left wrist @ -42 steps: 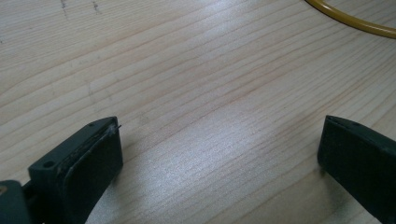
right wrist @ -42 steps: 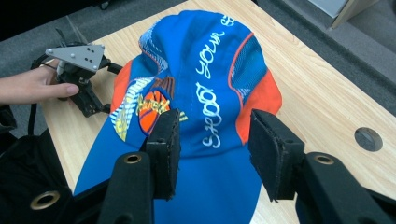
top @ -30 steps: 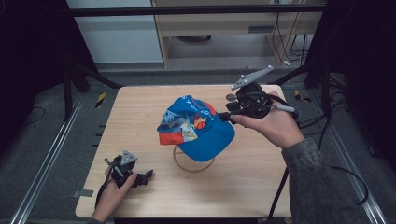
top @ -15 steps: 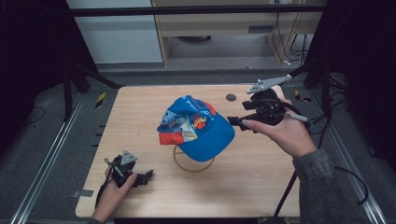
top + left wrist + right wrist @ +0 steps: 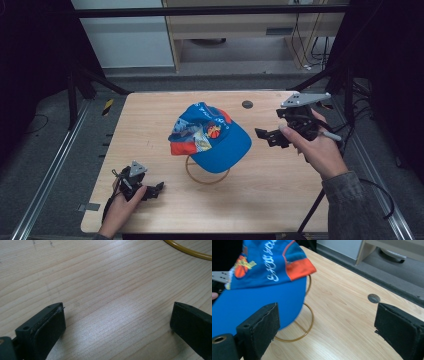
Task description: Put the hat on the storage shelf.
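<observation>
Cap (image 5: 212,137) sits on a gold wire stand (image 5: 206,172) at the middle of the table (image 5: 150,115), brim pointing toward 4 o'clock. Right tool (image 5: 264,135) hovers at 3 o'clock just beside the brim, jaws wide apart and empty. Left tool (image 5: 156,187) rests at 7 o'clock, also wide open, holding nothing. A clean grip probably means squaring the right jaws to the brim edge before closing, without knocking the stand.
</observation>
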`<state>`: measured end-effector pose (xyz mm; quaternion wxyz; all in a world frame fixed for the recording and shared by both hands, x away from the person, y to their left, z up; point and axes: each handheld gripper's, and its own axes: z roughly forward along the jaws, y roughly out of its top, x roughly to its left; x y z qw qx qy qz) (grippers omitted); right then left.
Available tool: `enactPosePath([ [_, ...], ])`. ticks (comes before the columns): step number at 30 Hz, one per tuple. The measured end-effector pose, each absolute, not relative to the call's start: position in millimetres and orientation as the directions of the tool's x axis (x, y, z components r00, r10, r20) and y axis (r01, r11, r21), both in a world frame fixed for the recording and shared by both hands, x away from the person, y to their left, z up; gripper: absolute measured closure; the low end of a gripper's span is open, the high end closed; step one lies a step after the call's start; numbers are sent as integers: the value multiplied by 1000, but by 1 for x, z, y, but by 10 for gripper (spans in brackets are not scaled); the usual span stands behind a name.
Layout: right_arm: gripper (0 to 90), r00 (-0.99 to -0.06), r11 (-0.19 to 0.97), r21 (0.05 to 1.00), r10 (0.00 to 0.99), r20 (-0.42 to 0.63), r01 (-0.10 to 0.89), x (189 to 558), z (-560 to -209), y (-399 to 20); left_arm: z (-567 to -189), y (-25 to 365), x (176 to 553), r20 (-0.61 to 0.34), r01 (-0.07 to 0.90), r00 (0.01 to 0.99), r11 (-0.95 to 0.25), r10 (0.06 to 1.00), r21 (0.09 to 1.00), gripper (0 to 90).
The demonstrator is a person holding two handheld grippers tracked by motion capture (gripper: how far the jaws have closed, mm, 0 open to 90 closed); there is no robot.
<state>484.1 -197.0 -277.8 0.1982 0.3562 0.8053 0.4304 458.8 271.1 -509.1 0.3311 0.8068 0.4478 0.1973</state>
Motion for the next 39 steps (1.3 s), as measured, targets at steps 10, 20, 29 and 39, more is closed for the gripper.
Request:
enactPosePath([
  [10,87,-635,346,835,773,5,428,480,-295,-216,-509,271,459,22,592,521,-380,853,711,0],
  [20,105,-617,358,832,786,-23,424,478,-312,-224,-509,271,459,22,592,521,-379,853,711,0],
  [29,113,-581,355,817,813,-30,455,477,-362,-231,-509,271,459,22,592,521,-380,853,711,0],
  [39,118,-568,358,792,823,-18,494,476,-422,-228,-509,271,459,22,592,521,-379,853,711,0],
])
